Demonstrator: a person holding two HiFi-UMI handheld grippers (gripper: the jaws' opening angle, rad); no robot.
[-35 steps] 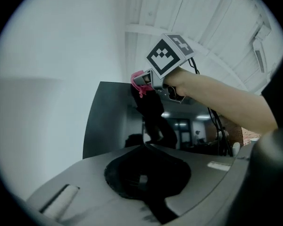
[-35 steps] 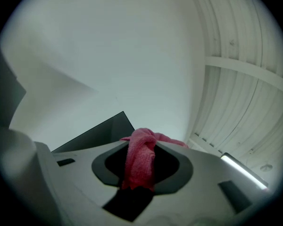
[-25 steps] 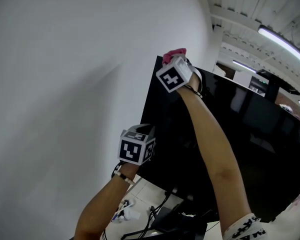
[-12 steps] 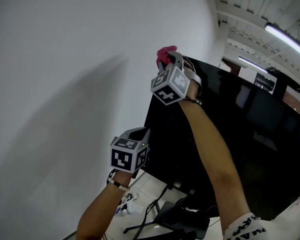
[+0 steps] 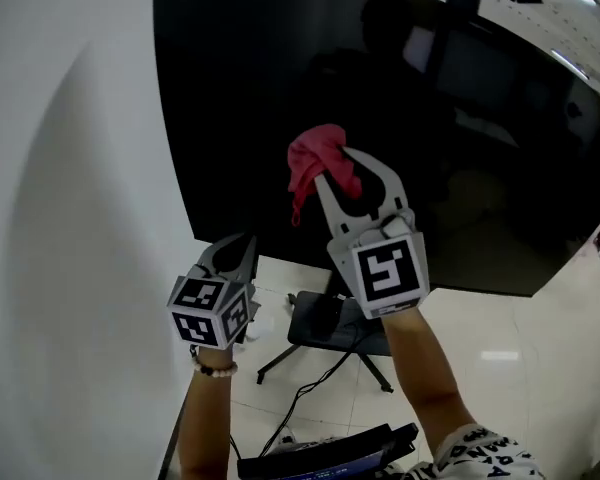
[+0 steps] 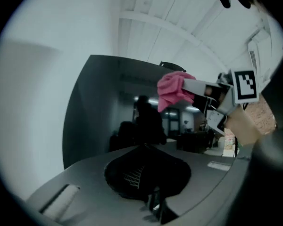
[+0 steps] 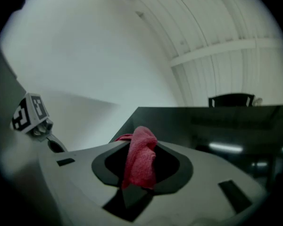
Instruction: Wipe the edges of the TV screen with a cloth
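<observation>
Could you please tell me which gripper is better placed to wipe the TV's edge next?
Right: the right gripper holds the crumpled pink cloth before the black TV screen; the left gripper hangs lower, empty.

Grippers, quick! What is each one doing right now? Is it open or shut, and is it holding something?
Left gripper: jaws shut, nothing between them.
Right gripper: jaws shut on the pink cloth.
</observation>
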